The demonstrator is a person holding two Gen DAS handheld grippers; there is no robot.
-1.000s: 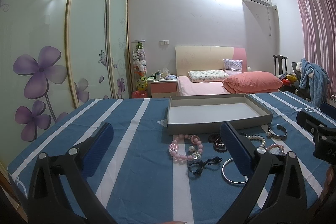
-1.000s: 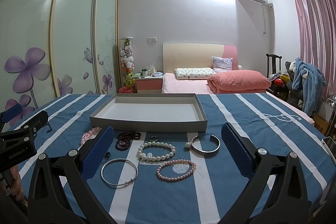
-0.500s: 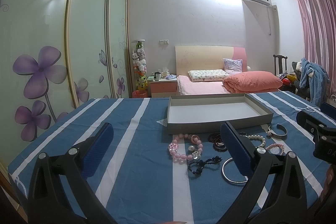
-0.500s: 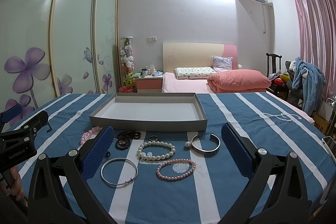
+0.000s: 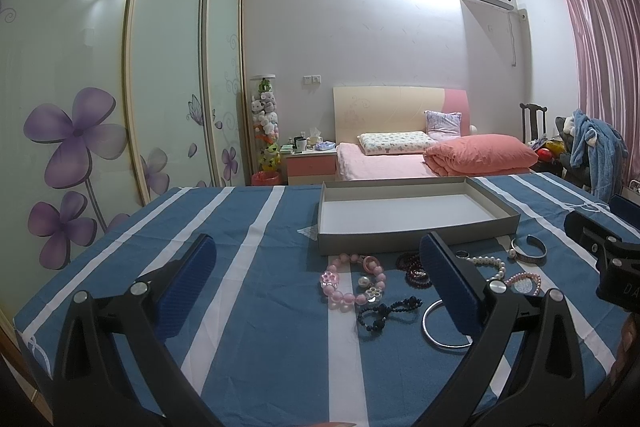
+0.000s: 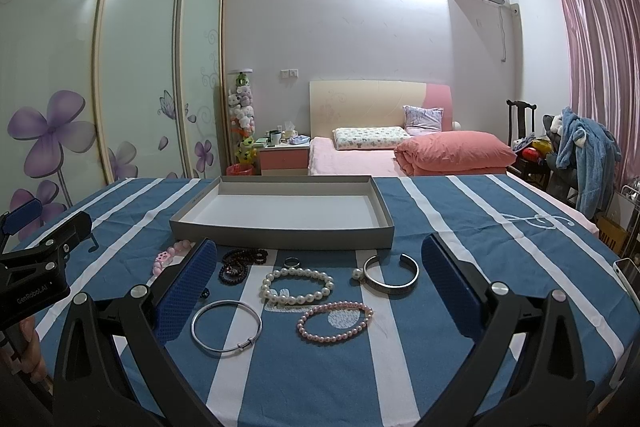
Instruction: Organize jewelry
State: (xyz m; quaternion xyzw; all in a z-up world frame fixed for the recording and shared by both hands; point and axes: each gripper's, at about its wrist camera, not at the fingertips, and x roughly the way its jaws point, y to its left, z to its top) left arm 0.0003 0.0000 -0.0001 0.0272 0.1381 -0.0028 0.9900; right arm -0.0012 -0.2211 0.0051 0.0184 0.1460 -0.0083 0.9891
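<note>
2 grippers, jaws wide apart

A bed with pink bedding is standing against the white back wall, sliding wardrobe doors are lining the left, and pink curtains are hanging right

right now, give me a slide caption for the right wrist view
Open right gripper hovers over bracelets beside an empty gray tray on a blue striped cloth.
</note>
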